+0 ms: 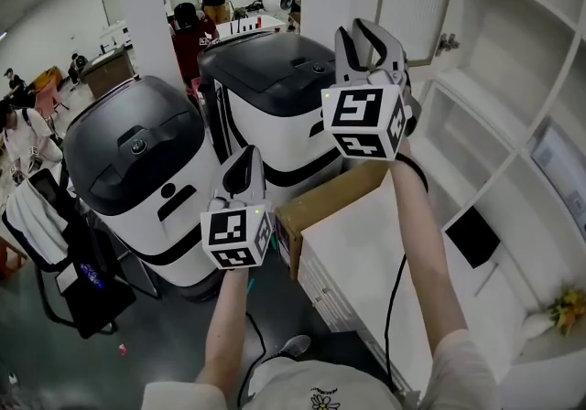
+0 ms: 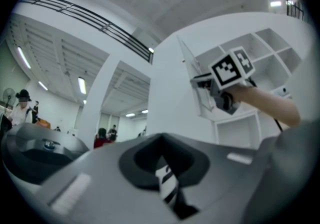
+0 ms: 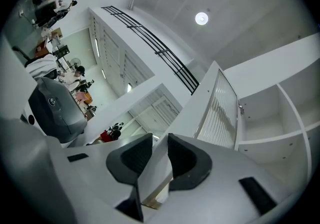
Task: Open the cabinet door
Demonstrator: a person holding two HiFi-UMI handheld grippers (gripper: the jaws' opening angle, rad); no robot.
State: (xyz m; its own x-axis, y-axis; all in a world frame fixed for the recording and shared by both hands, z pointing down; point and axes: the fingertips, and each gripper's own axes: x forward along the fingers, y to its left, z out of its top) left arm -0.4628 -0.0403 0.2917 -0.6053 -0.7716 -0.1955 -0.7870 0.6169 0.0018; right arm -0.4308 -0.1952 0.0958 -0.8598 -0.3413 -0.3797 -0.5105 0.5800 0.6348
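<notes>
Pinches the free edge of the cabinet door [image 3: 220, 110] between the pads of the right gripper [image 3: 159, 144], at bottom centre of the right gripper view. Shows that door swung out from the white shelf unit [image 1: 499, 79] at the upper right of the head view, with its ribbed pane cut off by the top edge. Hides the point of contact in the head view behind the gripper's own marker cube [image 1: 366, 121]. Holds the left gripper [image 1: 244, 168] lower and left of centre, apart from the door, jaws pressed together with nothing seen between them. Leaves a striped strip at their seam too blurred to identify. Gives only a thin sliver of the door in the left gripper view. Covers part of the cardboard box [image 1: 328, 202] with the cube. Covers part of the two black-topped machines [image 1: 137, 156] with the left gripper. Blurs the people at upper left.
</notes>
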